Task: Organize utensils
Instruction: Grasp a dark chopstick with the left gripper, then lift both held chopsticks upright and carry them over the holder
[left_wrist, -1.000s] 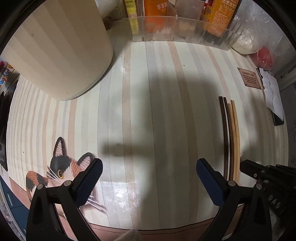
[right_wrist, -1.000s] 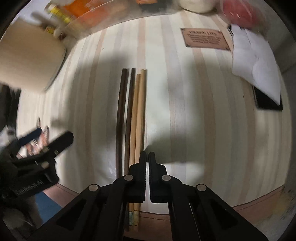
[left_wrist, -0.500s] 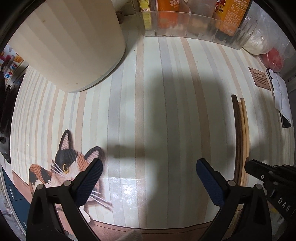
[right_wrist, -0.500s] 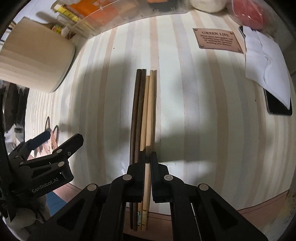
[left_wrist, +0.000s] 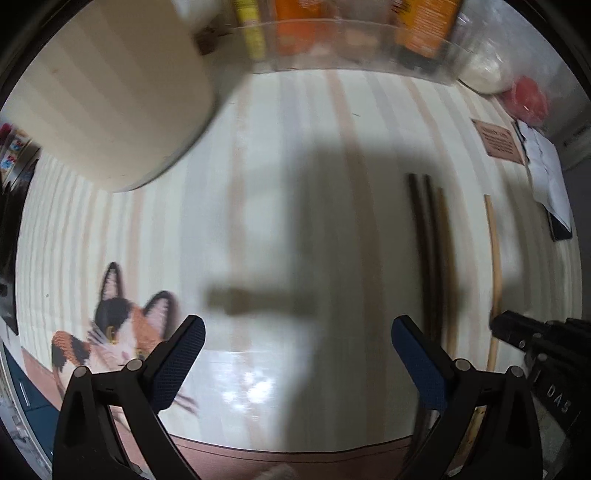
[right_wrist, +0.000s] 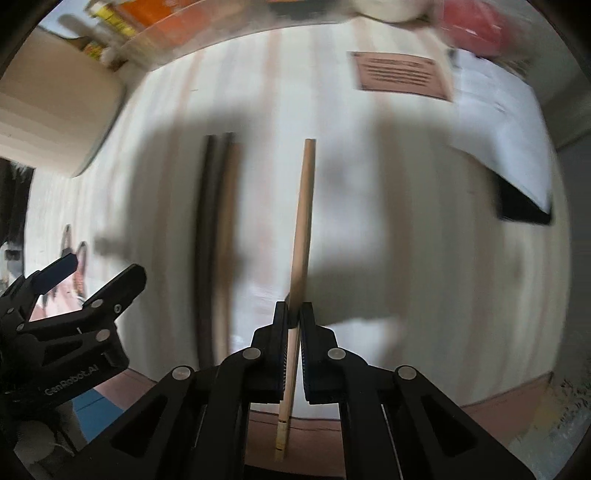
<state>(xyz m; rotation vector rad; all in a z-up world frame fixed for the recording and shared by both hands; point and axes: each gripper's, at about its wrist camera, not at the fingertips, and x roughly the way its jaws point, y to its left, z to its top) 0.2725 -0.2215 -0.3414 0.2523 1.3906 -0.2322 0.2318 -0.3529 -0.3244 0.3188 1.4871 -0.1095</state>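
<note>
Gripping one pale chopstick (right_wrist: 303, 229), right fingers (right_wrist: 283, 332) clear the others (right_wrist: 216, 236); left fingers (left_wrist: 181, 354) gape.

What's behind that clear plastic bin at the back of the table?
Through the clear bin show orange and yellow packages, blurred; they may stand inside it. Whatever is behind stays hidden.

My right gripper (right_wrist: 293, 314) clamped on 1 light chopstick (right_wrist: 303, 221), pointing away over striped mat (right_wrist: 406, 240). 3 other chopsticks (right_wrist: 216, 240) lie together to its left, apart. My left gripper (right_wrist: 92, 273) at lower left, jaws spread
</note>
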